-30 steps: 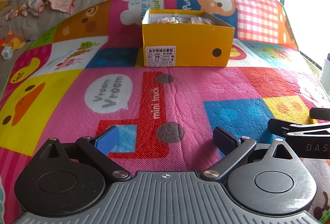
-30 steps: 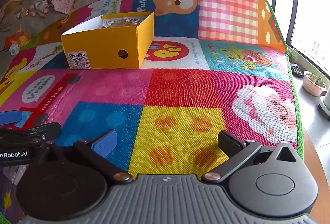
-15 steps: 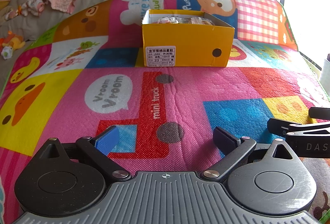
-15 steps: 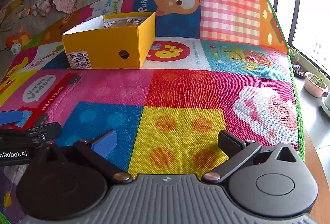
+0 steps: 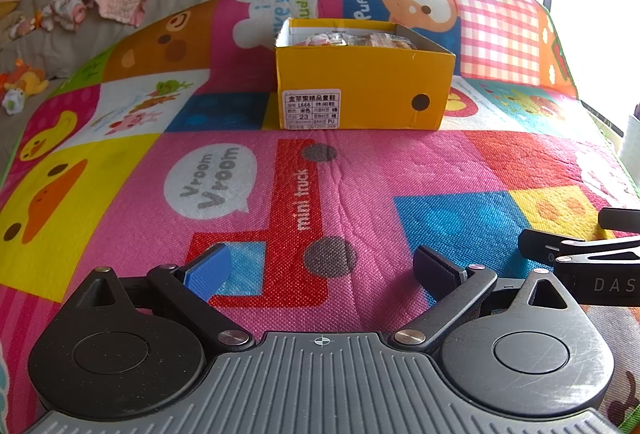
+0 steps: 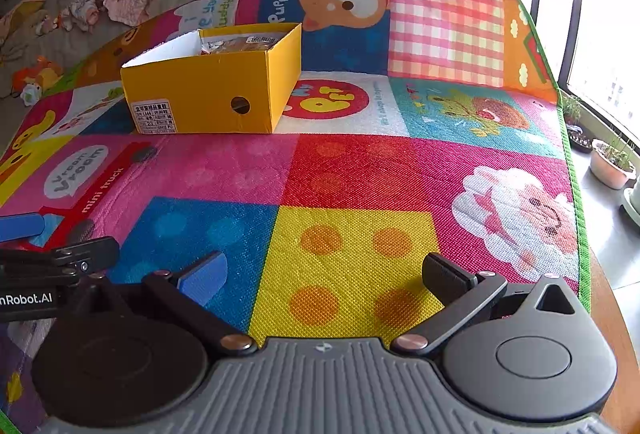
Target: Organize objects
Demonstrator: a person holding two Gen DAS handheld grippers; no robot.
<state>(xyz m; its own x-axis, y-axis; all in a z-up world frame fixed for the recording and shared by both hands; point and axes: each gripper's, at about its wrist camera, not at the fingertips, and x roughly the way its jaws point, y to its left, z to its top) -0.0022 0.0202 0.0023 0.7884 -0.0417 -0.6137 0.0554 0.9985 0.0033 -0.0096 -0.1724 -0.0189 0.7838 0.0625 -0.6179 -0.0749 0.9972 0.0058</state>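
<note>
Nothing moved since earlier frames. Left gripper (image 5: 322, 266) and right gripper (image 6: 322, 276): jaws wide apart, empty. Yellow box (image 5: 362, 90) well ahead on play mat (image 5: 400, 174), path unobstructed; clothes pile (image 5: 104, 0) beyond left.

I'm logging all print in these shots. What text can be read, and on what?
"Vroom Vroom", "mini truck", "Puppy": on the mat.
"L666", "23", "PU": on the box label; its other characters are too small to read.
"DAS": on the right tool, cut off by the edge.
"nRobot.AI": on the left tool, cut off.
</note>
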